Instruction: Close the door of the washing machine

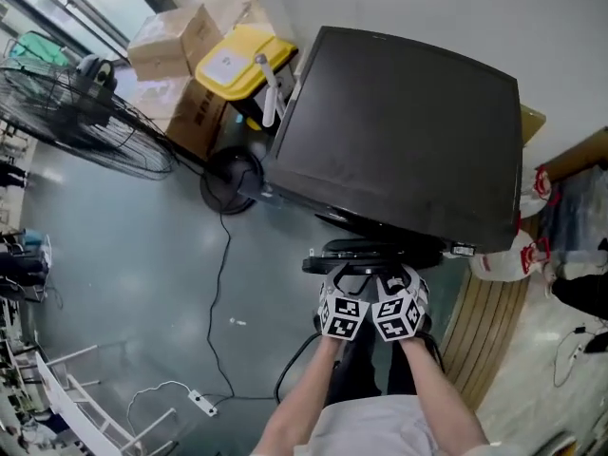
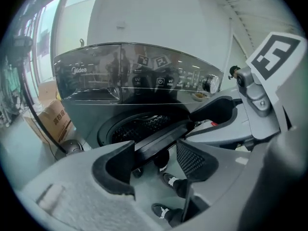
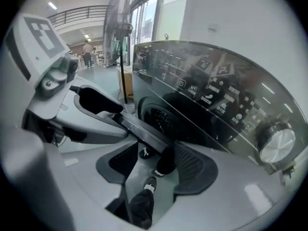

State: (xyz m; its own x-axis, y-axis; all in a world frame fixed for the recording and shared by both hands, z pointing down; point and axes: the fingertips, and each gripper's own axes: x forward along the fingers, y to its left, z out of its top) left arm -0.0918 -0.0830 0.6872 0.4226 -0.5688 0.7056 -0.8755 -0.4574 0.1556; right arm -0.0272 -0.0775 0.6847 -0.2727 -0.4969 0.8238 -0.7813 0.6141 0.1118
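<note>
The washing machine point(image 1: 399, 131) has a dark top and a glossy control panel point(image 2: 144, 78). Its round door point(image 1: 380, 252) stands open and juts out towards me, seen edge-on. Both grippers sit side by side at the door's outer rim. The left gripper point(image 1: 340, 278) is open, and the door's rim point(image 2: 159, 138) crosses the gap at its fingertips point(image 2: 154, 162) in front of the drum opening point(image 2: 137, 126). The right gripper point(image 1: 407, 278) is open wide. The door's rim point(image 3: 139, 131) runs between its jaws point(image 3: 154, 162), and the pads do not press on it.
A large floor fan point(image 1: 85, 112) stands at the left, with cardboard boxes point(image 1: 171, 41) and a yellow bin point(image 1: 237, 60) behind it. A black cable point(image 1: 223, 283) and a power strip point(image 1: 201, 404) lie on the floor. White bags point(image 1: 518, 255) and wooden slats point(image 1: 494, 321) are at the right.
</note>
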